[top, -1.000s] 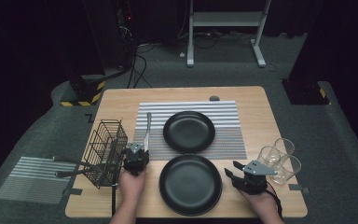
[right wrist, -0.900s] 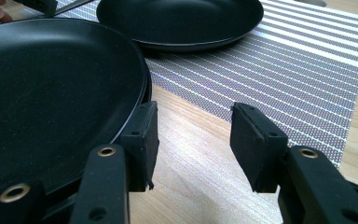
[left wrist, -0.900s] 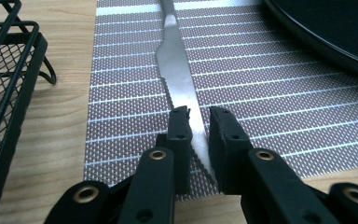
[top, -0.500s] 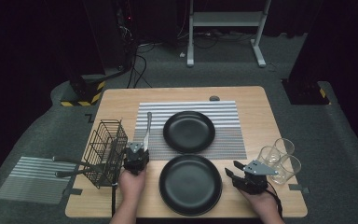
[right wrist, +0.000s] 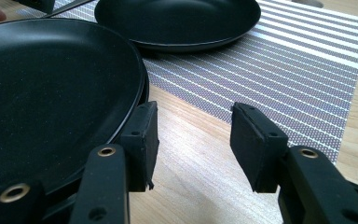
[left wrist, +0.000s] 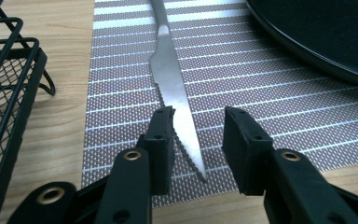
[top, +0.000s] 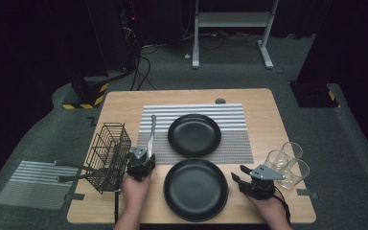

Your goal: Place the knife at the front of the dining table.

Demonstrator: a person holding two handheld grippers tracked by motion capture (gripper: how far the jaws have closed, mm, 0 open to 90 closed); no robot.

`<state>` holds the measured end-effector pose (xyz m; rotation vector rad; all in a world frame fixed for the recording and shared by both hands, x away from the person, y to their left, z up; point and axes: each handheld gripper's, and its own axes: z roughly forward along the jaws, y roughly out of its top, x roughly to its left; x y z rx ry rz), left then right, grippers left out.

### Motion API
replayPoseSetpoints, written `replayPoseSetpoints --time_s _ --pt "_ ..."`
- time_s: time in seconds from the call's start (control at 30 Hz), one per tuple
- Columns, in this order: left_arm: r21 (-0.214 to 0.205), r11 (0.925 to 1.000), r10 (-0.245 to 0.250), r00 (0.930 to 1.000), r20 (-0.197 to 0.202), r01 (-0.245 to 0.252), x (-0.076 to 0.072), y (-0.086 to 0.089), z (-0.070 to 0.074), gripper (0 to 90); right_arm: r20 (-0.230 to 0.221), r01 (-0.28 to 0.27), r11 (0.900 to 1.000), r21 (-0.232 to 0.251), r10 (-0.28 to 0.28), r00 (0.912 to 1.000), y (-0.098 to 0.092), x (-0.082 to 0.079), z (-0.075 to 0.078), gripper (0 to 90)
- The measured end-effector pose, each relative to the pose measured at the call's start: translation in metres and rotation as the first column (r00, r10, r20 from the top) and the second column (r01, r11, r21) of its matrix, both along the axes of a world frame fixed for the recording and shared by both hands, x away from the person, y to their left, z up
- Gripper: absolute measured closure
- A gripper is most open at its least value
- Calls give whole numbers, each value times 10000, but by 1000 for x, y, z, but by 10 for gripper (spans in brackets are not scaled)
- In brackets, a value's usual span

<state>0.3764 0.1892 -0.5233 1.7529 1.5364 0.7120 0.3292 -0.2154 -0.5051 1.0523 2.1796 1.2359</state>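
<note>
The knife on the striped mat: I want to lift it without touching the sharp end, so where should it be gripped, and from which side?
Grip the knife by its handle, the far end, coming from above with the jaws across its narrow width. It lies flat on the placemat, blade tip pointing toward the left tool, whose jaws have just been opening around the blade without pressing it.

on the table (top: 278, 103) a mat (top: 235, 143) bears the far plate (top: 194, 135), with a knife (top: 150, 135) to its left. the near plate (top: 195, 189) lies before the mat. a basket (top: 108, 157) stands at the left, glasses (top: 287, 160) at the right.
</note>
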Motion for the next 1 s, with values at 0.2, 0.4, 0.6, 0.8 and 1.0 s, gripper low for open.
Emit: replayPoseSetpoints --time_s 0.2,0.4,0.6,0.8,1.0 --pt "293 9993 -246 9997 18 245 -2 0 0 605 25 -8 10000 -18 8 10000 0 0 0 515" --pt "374 9982 -469 9988 120 464 -4 -1 1 600 -33 4 10000 -42 -4 10000 1 0 -1 518" --pt "239 9978 -614 9980 116 611 -6 -2 0 590 36 -4 10000 -97 4 10000 1 0 -2 518" --pt "224 9959 -880 9961 96 878 -7 0 0 585 -76 37 10000 -52 -38 10000 2 0 -3 518" --pt "129 9949 -998 9948 191 996 -9 0 0 585 -24 -13 9999 -134 12 10000 2 1 -4 518"
